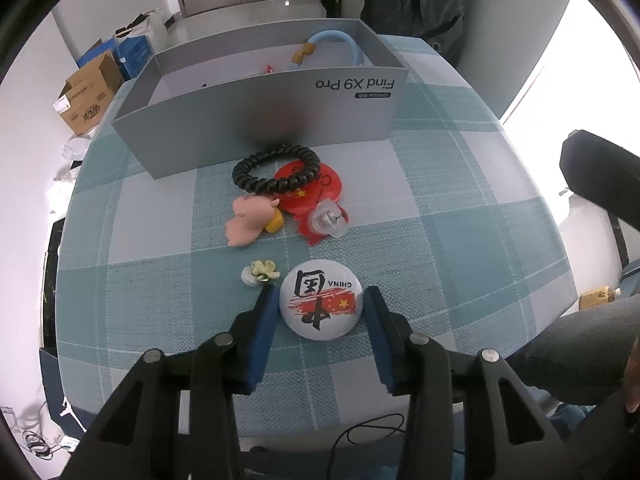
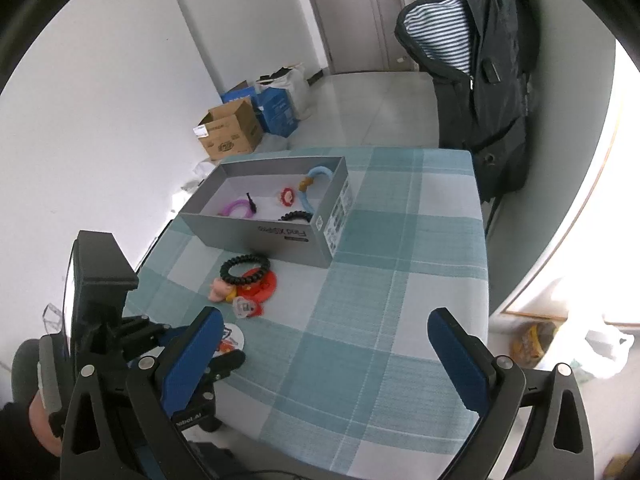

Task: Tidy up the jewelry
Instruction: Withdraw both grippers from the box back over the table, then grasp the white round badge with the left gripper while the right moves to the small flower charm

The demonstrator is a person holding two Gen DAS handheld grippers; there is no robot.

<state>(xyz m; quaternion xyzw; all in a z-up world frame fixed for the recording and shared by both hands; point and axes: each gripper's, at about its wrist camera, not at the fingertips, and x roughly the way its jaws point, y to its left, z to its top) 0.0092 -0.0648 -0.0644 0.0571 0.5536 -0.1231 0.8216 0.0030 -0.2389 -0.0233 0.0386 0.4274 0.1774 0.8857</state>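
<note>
Black bracelet lies before grey box.

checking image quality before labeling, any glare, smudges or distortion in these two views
Left wrist view: a dark blurry smudge sits over the front wall of the grey box, the window at right is blown out white, and fisheye bends the table edges. Right wrist view: overexposed window glare at far right, strong barrel distortion, yet the box and the open right tongs stay sharp.
</note>
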